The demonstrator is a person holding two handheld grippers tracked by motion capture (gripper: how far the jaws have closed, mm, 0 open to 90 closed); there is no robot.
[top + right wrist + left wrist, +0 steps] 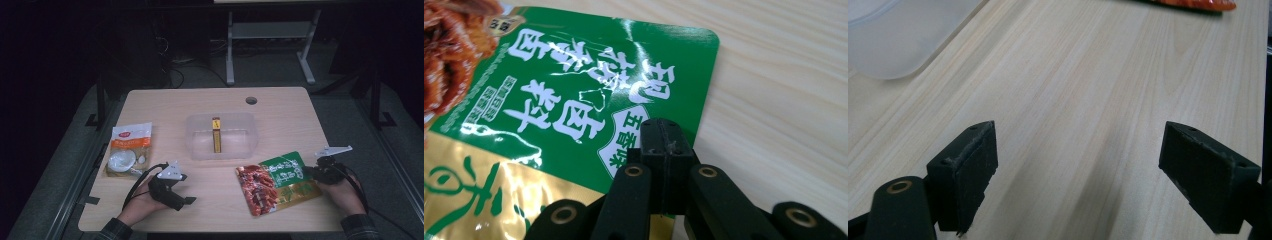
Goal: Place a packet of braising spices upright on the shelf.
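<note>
On the wooden worktop (210, 100) the high view shows a clear plastic container (221, 136) in the middle, with a narrow yellow and red packet (216, 134) inside it. A white and orange pouch (128, 149) lies flat at the left edge. The left hand-held gripper (186, 192) is near the front edge; its own view shows the jaws spread wide over bare wood, with a corner of the container at the upper left. The green and red snack pouch (277, 181) lies at the front right. The right hand-held gripper (663, 150) has its jaws pressed together on the edge of this pouch, which the high view does not show clearly.
</note>
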